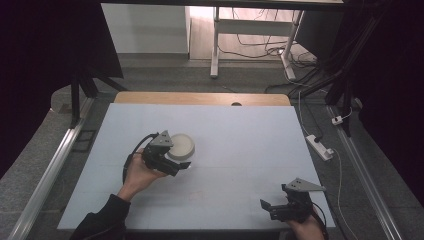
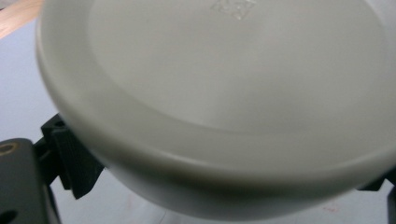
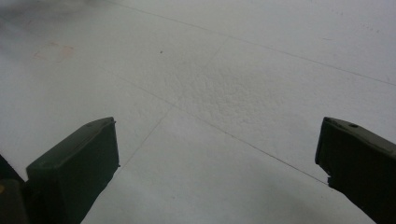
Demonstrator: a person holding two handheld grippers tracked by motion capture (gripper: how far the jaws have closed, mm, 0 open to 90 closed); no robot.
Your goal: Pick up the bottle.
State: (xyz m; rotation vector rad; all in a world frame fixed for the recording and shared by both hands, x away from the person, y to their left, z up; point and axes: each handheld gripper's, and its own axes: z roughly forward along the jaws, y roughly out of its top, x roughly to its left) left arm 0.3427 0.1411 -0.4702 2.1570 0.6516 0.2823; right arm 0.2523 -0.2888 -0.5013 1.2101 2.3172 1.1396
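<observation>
We work with 2 tongs at the white table (image 1: 240, 125). Our left tongs (image 1: 176, 161) sit at a round, pale lid-like dish (image 1: 181, 145), which lies just beyond and to the right of the hand that holds them. From the left gripper view the dish (image 2: 224, 84) is very close: its rounded rim runs right across between the jaws, with 1 ribbed black pad (image 2: 70, 158) pressed at or just beside the rim on one side and a sliver of the other jaw at the far edge of the picture. The jaws stand wide, about as far apart as the dish is broad, and look closed against its rim, so we judge that the left tongs have hold of it, though we cannot see a firm pinch on the second side.

Our right tongs (image 1: 272, 207) rest well apart from the dish, low at the near right edge of the table. In the right gripper view the 2 black jaws stand wide open with only bare tabletop (image 3: 210, 93) between them; they hold nothing.

We judge the step in hand to be the grasp of the dish, just before a lift or a slide. The next move calls for a steady squeeze across the rim, since the smooth rounded edge could slip out of the pads, and then a level lift so that the dish does not tip.
</observation>
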